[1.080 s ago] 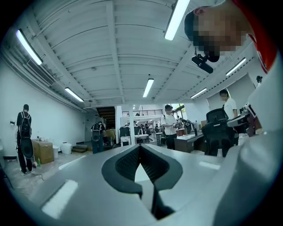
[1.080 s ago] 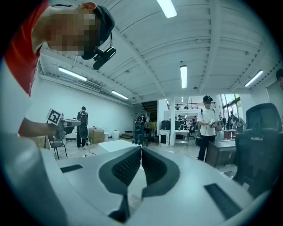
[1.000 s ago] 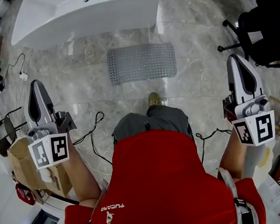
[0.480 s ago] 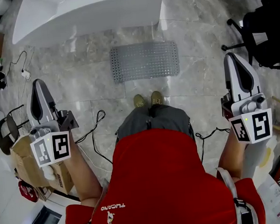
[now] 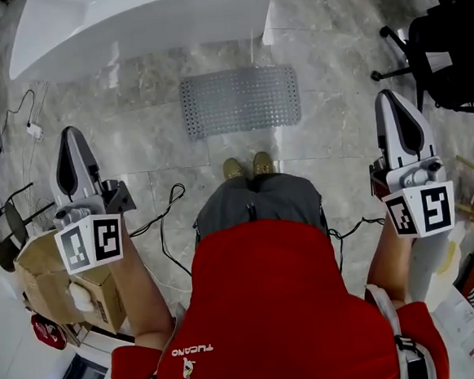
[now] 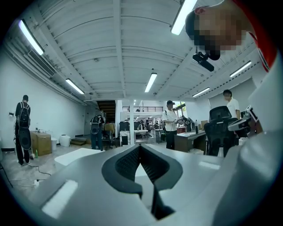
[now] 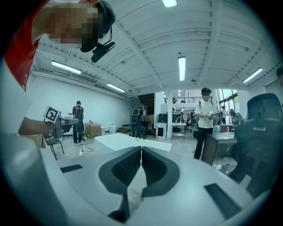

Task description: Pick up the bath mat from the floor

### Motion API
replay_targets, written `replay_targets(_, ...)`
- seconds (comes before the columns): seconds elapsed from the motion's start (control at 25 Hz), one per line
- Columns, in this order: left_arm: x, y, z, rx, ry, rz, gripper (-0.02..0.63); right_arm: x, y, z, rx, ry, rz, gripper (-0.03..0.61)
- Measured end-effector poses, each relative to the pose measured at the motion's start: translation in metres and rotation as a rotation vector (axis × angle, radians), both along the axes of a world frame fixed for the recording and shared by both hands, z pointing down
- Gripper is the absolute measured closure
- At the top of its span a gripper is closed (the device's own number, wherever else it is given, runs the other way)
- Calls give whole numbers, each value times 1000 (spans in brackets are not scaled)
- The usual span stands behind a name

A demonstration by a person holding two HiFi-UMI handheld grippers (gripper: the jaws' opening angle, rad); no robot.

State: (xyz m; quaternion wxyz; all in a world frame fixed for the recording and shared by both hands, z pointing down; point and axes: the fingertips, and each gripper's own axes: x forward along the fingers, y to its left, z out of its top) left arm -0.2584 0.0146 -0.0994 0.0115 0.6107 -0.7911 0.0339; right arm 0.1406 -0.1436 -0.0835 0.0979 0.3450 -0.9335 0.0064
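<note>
The grey bath mat lies flat on the floor beside the white bathtub, well apart from the left claw and right claw, both pinched together on nothing, an open cardboard box below the left.

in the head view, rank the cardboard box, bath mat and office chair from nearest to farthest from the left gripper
From the left gripper:
1. cardboard box, at the lower left, right by the gripper's rear end.
2. bath mat, flat on the floor at centre, off to the gripper's right.
3. office chair, at the far right edge.
</note>
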Motion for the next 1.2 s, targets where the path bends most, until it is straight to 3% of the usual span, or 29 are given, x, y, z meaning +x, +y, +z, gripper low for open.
replay_targets(0.56,-21,-11,60,-27,15,1,607,-18,-14,56,-20,26,29,575)
replay_targets(1.2,-39,-43,165,-94,30,26,607,-34,-45,152,-60,54,67,575)
